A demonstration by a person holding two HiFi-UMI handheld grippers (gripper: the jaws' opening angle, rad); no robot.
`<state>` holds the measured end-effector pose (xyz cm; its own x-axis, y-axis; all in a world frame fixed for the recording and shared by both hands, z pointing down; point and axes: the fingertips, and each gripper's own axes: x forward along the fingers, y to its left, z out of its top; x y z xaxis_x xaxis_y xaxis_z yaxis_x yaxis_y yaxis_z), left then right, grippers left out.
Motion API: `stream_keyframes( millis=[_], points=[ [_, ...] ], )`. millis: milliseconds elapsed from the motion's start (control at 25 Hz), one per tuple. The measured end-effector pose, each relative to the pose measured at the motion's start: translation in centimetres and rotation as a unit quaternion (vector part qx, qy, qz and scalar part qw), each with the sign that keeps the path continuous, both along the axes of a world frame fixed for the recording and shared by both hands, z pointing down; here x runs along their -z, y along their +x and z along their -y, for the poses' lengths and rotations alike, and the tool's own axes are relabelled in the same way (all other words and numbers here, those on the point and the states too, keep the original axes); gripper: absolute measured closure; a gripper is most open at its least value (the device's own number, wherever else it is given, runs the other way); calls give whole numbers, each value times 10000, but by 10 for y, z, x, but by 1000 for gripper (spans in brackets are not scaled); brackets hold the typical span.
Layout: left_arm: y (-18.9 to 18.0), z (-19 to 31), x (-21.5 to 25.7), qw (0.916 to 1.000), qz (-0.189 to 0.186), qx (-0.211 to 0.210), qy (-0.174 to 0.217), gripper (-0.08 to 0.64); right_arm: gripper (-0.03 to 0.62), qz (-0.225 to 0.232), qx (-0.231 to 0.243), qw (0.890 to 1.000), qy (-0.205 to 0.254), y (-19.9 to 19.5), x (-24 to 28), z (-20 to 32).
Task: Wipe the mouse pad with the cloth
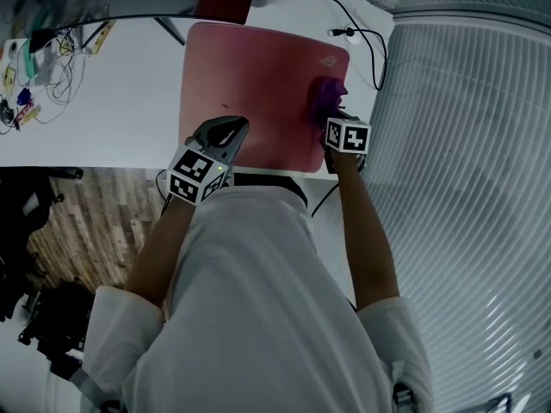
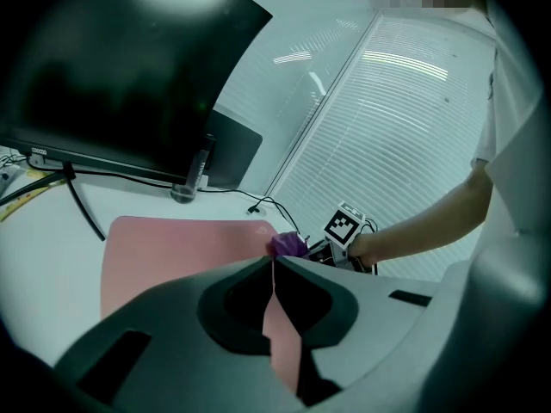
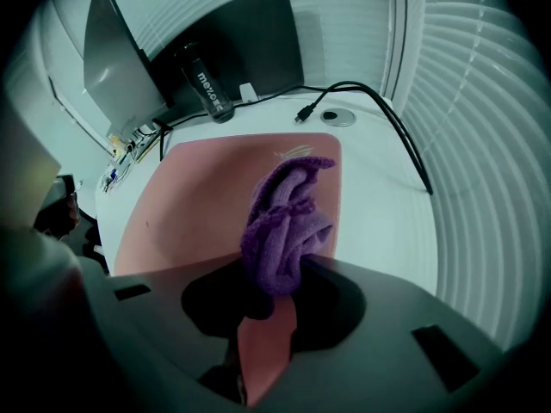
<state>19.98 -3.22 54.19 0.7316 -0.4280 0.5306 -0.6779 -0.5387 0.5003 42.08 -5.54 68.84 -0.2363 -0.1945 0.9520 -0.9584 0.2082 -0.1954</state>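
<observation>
a monitor [image 2: 112,84], a bottle [image 3: 207,84] and a black cable [image 1: 375,52] lie far of the pink mouse pad [image 1: 250,76]. our right gripper [image 1: 332,117] pinches the purple cloth [image 1: 325,98] on its right side. our left gripper [image 1: 234,127], jaws pressed together, is over its near edge.

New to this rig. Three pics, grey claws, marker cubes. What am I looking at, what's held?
No robot here: a person holds a two-jaw gripper in each hand. The head view is from a camera on the person's head, looking down; the other two are from cameras riding on each gripper, looking along its jaws. On the white desk lies a pink mouse pad, with a monitor, a black bottle and a cable beyond it. The right gripper is shut on a purple cloth at the pad's right side. The left gripper is shut and empty, over the pad's near edge. The marker cubes are part of the grippers.
</observation>
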Motion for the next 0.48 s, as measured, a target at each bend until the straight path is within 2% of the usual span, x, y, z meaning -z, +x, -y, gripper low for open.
stream_keyframes(
  millis=[320, 480],
  points=[
    [15, 3, 4, 10000, -60, -67, 16, 537, 479, -250, -394, 9989, -77, 34, 1, -1],
    [24, 2, 13, 9997, -215, -142, -1, 537, 480, -408, -477, 9978, -235, 48, 4, 1]
  ],
)
